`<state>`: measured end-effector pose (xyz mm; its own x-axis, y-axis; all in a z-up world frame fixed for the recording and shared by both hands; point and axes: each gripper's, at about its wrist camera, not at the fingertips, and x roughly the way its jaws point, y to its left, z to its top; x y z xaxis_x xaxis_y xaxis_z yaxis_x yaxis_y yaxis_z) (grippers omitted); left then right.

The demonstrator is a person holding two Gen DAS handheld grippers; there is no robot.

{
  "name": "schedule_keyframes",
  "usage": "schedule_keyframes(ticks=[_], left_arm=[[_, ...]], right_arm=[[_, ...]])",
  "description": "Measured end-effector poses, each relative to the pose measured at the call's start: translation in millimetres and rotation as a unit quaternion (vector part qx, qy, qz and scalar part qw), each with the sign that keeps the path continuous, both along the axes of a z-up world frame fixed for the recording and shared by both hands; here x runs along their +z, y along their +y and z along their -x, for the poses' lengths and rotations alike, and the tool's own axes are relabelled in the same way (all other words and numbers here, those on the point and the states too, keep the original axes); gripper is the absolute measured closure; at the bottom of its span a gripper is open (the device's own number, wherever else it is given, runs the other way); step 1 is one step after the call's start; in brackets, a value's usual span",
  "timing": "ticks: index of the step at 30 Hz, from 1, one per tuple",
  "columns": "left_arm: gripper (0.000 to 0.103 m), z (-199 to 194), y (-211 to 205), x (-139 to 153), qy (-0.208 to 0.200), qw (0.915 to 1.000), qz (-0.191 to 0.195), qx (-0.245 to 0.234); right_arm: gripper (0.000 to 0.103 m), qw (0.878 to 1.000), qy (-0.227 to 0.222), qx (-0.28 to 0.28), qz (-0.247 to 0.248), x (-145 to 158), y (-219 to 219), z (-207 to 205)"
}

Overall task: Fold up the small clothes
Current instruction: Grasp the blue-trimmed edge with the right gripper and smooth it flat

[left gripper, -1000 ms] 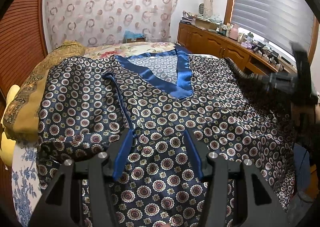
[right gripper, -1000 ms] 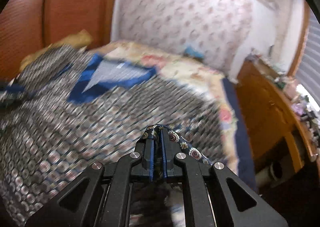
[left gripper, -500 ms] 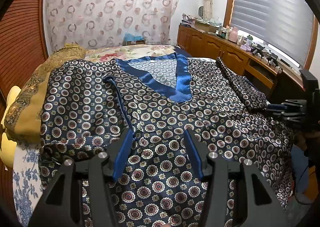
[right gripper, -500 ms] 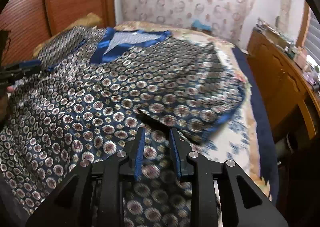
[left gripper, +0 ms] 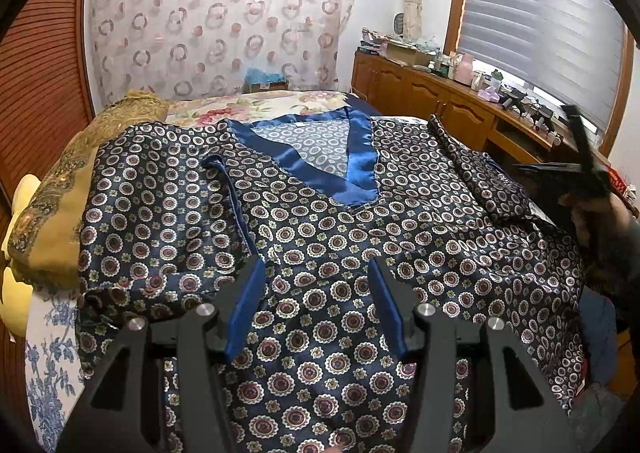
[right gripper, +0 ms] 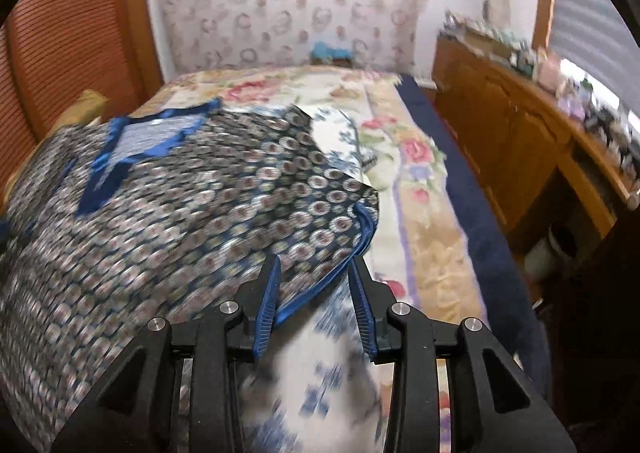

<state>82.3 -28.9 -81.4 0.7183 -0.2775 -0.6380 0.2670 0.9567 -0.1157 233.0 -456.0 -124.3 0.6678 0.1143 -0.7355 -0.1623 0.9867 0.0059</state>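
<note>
A patterned shirt [left gripper: 320,237] is spread on the bed [right gripper: 424,213]; the left gripper [left gripper: 316,293] is held half-open and empty above it, while the right gripper [right gripper: 314,285], jaws just opening, is seen empty at its hem.

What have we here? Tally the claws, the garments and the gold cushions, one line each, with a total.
Claws: 2 (left claw, right claw)
Garments: 1 (patterned blue top)
Gold cushions: 1 (gold cushion)
Total: 4

Your left gripper [left gripper: 316,305] points downward, jaws half apart and empty. Your right gripper [right gripper: 314,301] has just been opening its jaws, nothing pressed between them.
</note>
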Motion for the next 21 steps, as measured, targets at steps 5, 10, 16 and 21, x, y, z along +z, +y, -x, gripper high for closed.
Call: schedule_keyframes(ticks=[5,10,16,21], left_arm=[[0.051,0.3,3.0,-0.2,-0.001,1.0,0.001,0.003],[0.051,0.6,5.4,-0.6,-0.001,1.0,0.002,0.004],[0.051,0.8,7.4,0.1,-0.002,1.0,0.002,0.006],[0.051,1.7,11.4,1.8,-0.004,0.9999,0.004,0.011]], right_arm=[[0.068,0.999,0.037,-0.03,-0.012,-15.9,-16.4,-42.2],[0.068,0.996,0.053,-0.037,-0.06,-21.6,-28.2,-59.2],[0.086,0.999,0.036,-0.023,-0.027,-18.5,-16.4,-55.9],[0.1,1.0,-0.005,-0.009,0.02,-9.8,-2.1,-46.1]])
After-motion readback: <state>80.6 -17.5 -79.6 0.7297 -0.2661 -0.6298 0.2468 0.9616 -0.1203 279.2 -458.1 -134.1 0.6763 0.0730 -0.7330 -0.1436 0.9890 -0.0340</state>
